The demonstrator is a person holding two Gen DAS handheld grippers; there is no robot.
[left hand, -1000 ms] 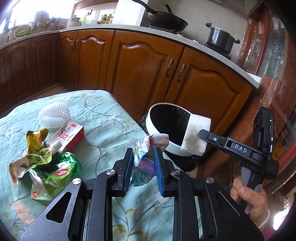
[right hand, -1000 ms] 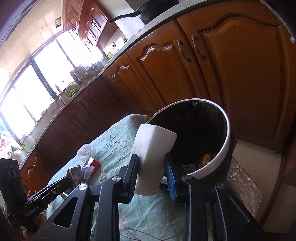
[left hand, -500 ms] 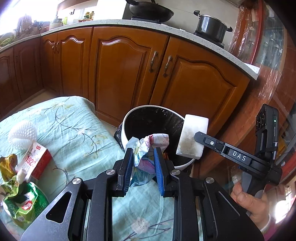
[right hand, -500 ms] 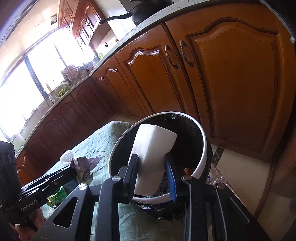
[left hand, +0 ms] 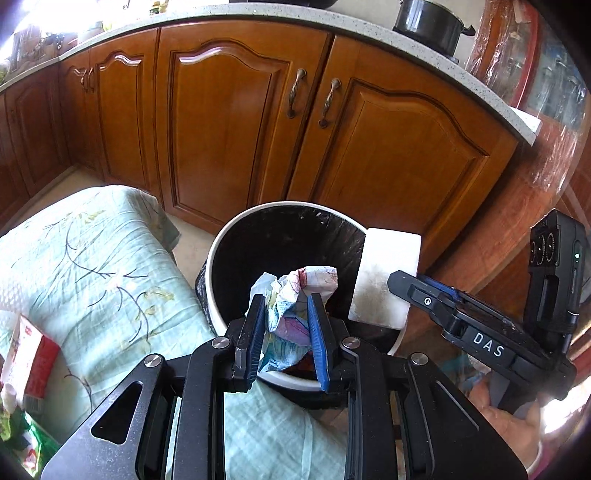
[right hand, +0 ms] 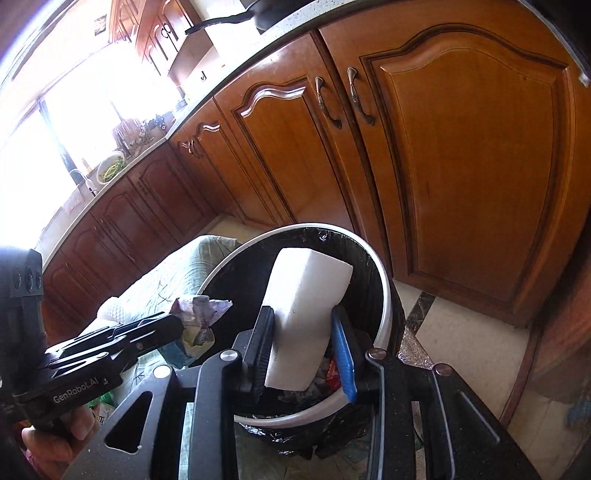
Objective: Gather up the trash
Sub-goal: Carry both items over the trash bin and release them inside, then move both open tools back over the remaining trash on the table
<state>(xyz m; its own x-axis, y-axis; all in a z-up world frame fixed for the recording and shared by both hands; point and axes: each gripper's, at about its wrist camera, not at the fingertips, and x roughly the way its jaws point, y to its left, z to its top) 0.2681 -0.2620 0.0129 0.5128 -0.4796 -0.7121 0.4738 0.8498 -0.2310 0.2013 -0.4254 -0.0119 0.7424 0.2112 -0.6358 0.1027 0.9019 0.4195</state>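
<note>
A white-rimmed bin with a black liner stands on the floor by the table corner, with some trash in it. My left gripper is shut on a crumpled colourful wrapper held over the bin's near rim. In the right wrist view that wrapper sticks out of the left gripper. My right gripper holds a white foam block upright over the bin. Its jaws are opening, and the block still stands between the pads. From the left wrist view the block hangs at the bin's right rim.
The table with a green floral cloth lies to the left, carrying a red box and green wrappers. Wooden cabinet doors stand behind the bin. A black pot sits on the counter. A person's hand grips the left handle.
Both grippers moved toward the bin. The wrapper now hangs over the bin's mouth instead of the table, and the foam block sits further over the opening. The right jaws have widened slightly.
</note>
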